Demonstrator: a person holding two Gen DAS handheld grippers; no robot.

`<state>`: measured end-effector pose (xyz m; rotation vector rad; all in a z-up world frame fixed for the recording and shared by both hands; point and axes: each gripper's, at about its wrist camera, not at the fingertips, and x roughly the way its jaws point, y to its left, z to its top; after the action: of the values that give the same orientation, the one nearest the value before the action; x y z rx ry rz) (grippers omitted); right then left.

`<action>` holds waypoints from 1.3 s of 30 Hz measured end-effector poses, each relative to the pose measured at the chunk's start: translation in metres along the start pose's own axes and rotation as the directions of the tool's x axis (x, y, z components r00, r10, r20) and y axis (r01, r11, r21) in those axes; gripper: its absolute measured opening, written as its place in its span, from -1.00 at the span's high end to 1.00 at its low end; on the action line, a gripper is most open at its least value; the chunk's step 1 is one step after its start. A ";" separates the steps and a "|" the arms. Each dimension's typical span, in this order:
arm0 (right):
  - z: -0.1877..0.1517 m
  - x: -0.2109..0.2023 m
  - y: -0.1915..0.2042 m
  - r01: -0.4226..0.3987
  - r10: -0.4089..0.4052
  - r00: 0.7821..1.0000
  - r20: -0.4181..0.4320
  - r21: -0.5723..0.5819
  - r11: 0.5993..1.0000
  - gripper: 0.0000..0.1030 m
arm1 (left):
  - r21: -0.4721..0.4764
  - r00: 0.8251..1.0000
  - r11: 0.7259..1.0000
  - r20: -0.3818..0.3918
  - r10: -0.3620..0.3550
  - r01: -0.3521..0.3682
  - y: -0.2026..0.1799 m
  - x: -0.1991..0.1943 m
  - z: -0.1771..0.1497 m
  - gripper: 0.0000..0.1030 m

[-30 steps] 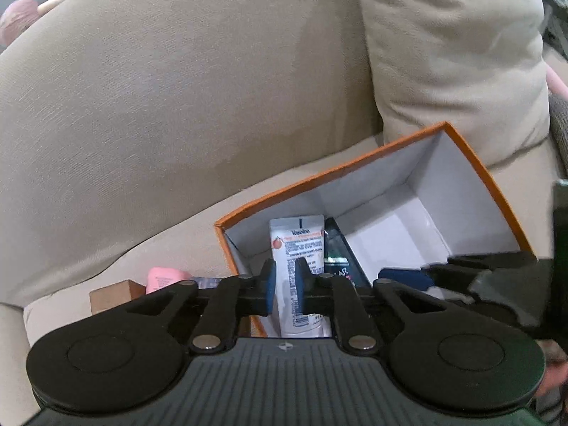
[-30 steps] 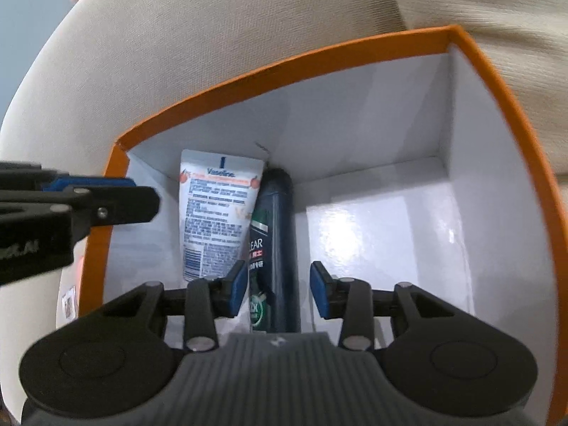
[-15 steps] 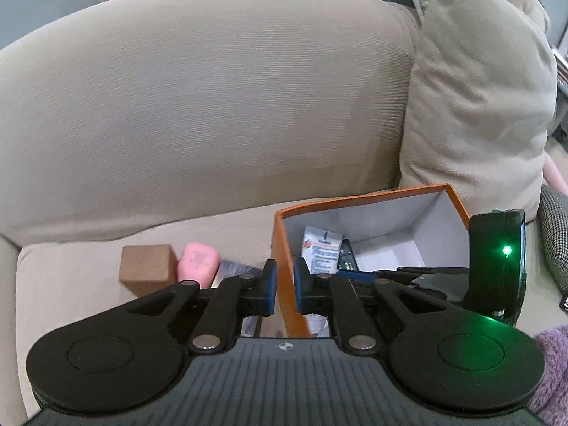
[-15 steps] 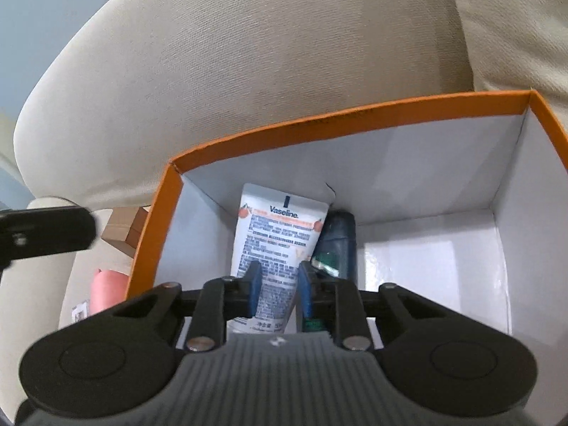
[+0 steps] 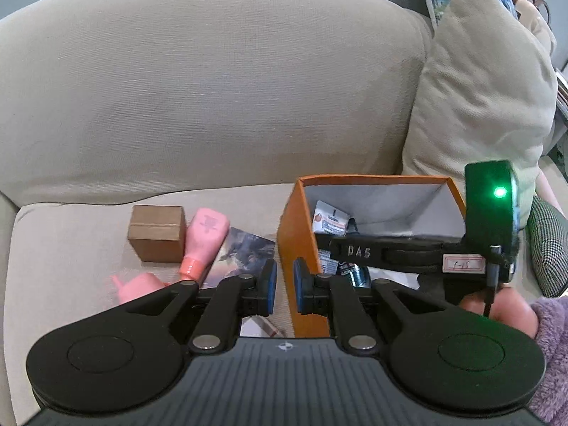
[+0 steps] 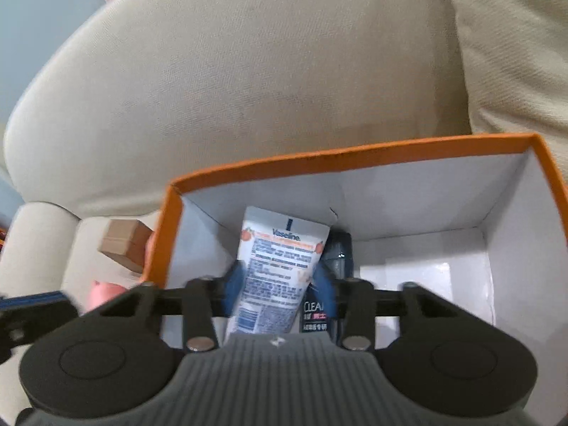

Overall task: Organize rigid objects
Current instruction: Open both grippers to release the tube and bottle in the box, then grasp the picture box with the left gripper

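Note:
An orange box (image 5: 296, 234) with a white inside (image 6: 461, 209) sits on the sofa seat. A white Vaseline tube (image 6: 275, 269) and a dark Clear bottle (image 6: 337, 259) lie in it. My right gripper (image 6: 280, 289) is open over the box, its blue pads either side of the tube, apart from it. It also shows in the left wrist view (image 5: 390, 250), reaching across the box. My left gripper (image 5: 283, 285) is nearly shut and empty, in front of the box's left wall. A brown cardboard cube (image 5: 158, 232), a pink bottle (image 5: 204, 241) and a picture card (image 5: 245, 254) lie left of the box.
The sofa's back cushion (image 5: 213, 88) rises behind everything. A beige pillow (image 5: 479, 106) stands to the right of the box. A checked cloth (image 5: 548, 248) lies at the far right. A second pink piece (image 5: 136, 285) lies by the left gripper.
My left gripper has drawn back and up from the box, bringing the cube, pink bottle and card into view. My right gripper narrowed, then opened wide again, and has drawn back and tilted up.

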<state>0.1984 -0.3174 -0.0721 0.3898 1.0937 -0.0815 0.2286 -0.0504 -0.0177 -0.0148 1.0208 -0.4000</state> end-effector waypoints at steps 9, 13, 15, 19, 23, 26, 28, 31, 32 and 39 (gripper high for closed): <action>-0.013 0.011 0.007 -0.033 0.031 0.998 -0.057 -0.037 0.999 0.52 | -0.051 1.000 0.999 -0.016 0.017 -0.017 0.025 0.000 -0.006 0.72; -0.013 -0.008 0.007 -0.017 0.016 1.000 -0.020 -0.034 0.999 0.52 | -0.053 1.000 0.999 -0.022 0.008 -0.009 0.029 -0.003 -0.010 0.72; -0.017 -0.019 0.002 0.023 -0.023 1.000 -0.012 -0.024 0.999 0.50 | -0.063 1.000 0.998 -0.023 0.005 -0.006 0.032 -0.004 -0.014 0.72; -0.034 -0.029 -0.010 0.084 -0.085 0.996 -0.042 -0.012 0.996 0.18 | -0.085 0.999 0.996 -0.035 -0.003 0.000 0.034 -0.003 -0.022 0.72; -0.052 -0.032 -0.025 0.100 -0.098 0.991 -0.091 0.016 0.995 0.56 | -0.103 0.999 0.995 -0.045 -0.007 0.002 0.037 -0.003 -0.030 0.72; -0.056 -0.028 -0.033 0.060 -0.054 0.995 -0.080 0.079 0.995 0.55 | -0.114 0.999 0.994 -0.048 0.000 -0.005 0.042 -0.005 -0.034 0.72; -0.055 -0.024 -0.033 0.035 -0.026 0.996 -0.086 0.098 0.995 0.56 | -0.125 0.999 0.992 -0.052 0.010 -0.016 0.047 -0.007 -0.037 0.72; -0.054 -0.023 -0.026 0.054 -0.048 0.995 -0.092 0.061 0.997 0.55 | -0.137 0.998 0.990 -0.052 0.019 -0.026 0.055 -0.010 -0.040 0.72; -0.054 -0.023 -0.024 0.060 -0.056 0.994 -0.092 0.049 0.997 0.55 | -0.137 0.998 0.990 -0.051 0.022 -0.029 0.057 -0.012 -0.041 0.72; -0.055 -0.059 0.004 0.073 -0.074 0.997 -0.019 -0.035 0.997 0.45 | -0.128 0.999 0.992 -0.034 0.013 -0.018 0.073 -0.027 -0.050 0.71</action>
<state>0.1254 -0.3024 -0.0412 0.3201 1.1286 -0.1237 0.1980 0.0352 -0.0366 -0.1162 1.0773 -0.3209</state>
